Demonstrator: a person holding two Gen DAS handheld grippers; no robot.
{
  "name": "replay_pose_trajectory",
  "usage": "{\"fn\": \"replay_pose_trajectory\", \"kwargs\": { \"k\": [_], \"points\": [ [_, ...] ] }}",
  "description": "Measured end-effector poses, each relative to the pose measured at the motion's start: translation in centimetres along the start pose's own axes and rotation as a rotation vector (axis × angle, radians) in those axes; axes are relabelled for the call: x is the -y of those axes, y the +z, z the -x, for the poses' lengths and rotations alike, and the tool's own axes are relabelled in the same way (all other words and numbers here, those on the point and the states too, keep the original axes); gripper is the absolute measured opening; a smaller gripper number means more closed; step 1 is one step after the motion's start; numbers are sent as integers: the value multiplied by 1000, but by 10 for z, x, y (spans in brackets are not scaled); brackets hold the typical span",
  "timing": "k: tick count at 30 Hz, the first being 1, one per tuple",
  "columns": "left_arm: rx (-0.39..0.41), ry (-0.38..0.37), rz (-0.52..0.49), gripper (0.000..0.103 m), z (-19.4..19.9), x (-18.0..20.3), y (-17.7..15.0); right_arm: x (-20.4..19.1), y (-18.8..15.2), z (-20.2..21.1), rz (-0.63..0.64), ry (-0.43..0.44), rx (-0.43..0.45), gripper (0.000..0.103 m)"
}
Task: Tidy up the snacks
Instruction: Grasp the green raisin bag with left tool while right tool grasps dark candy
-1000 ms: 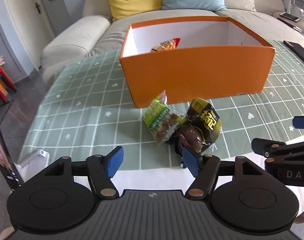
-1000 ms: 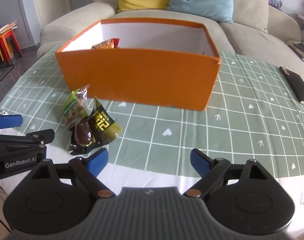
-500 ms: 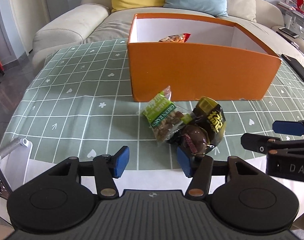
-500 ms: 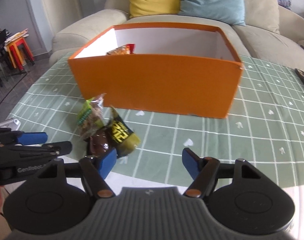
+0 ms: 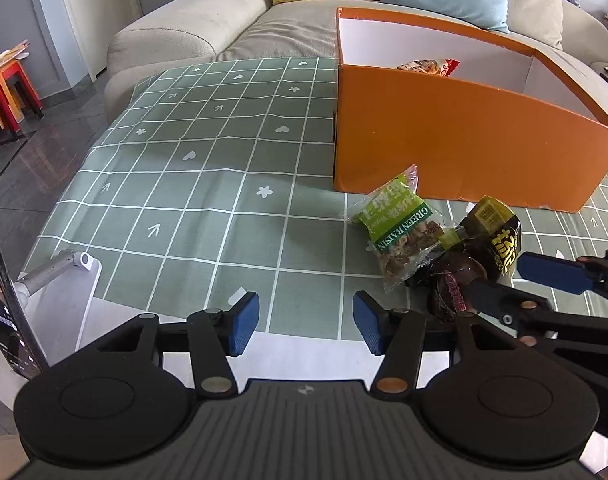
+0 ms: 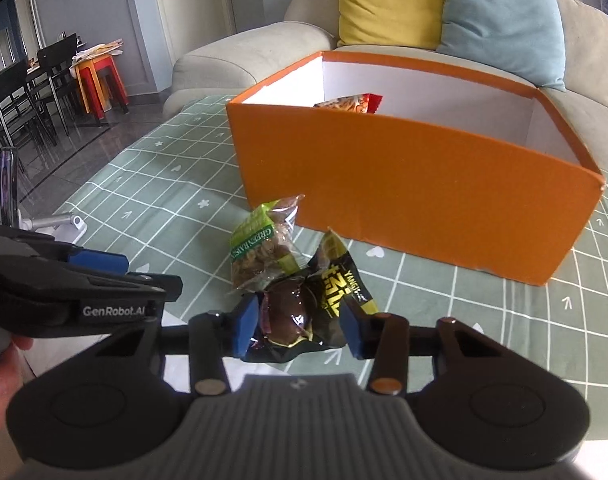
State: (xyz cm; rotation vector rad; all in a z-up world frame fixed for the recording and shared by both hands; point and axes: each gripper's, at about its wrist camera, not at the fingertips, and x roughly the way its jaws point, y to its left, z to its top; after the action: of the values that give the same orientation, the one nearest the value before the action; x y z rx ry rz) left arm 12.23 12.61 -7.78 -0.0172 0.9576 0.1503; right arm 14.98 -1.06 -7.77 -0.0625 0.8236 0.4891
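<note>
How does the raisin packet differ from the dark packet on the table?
The raisin packet is light green with a clear window; the dark packet is black with yellow print. The raisin packet lies free, while the dark packet sits between the right claw pads. The raisin packet lies nearer the orange box. Both rest on the tablecloth, outside the box.

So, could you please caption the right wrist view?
Right gripper closing around the dark snack packet before the orange box.

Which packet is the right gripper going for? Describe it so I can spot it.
Find the orange box on the green tablecloth. Before its near wall lie two packets; it is the nearer dark packet, black with yellow lettering, unlike the green raisin packet.
</note>
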Motion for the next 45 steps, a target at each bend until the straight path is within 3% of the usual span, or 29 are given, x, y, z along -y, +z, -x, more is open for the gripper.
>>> {"fn": "replay_pose_trajectory", "kwargs": {
  "k": [12,15,26,32,36,41,45],
  "points": [
    [-14,-23,33,61,-9,-5,0,-5,4,-28,36,-30,-14,45],
    [-6,-33,54,58,-10,-9,0,-2,6,-33,30,-23,-15,51],
    [-8,-71,141,59,-13,-17,1,8,6,-41,-7,30,-20,60],
    [-23,-45,144,59,-15,-17,0,8,5,-41,-13,62,-26,61],
    [-36,-51,148,59,-17,-17,-1,19,5,-50,-97,110,-57,64],
    [-37,-66,124,59,-16,-10,-2,23,4,-50,-125,145,-56,38],
    [-9,-98,117,60,-13,-6,1,22,3,-44,-105,116,-43,37]
  ]
}}
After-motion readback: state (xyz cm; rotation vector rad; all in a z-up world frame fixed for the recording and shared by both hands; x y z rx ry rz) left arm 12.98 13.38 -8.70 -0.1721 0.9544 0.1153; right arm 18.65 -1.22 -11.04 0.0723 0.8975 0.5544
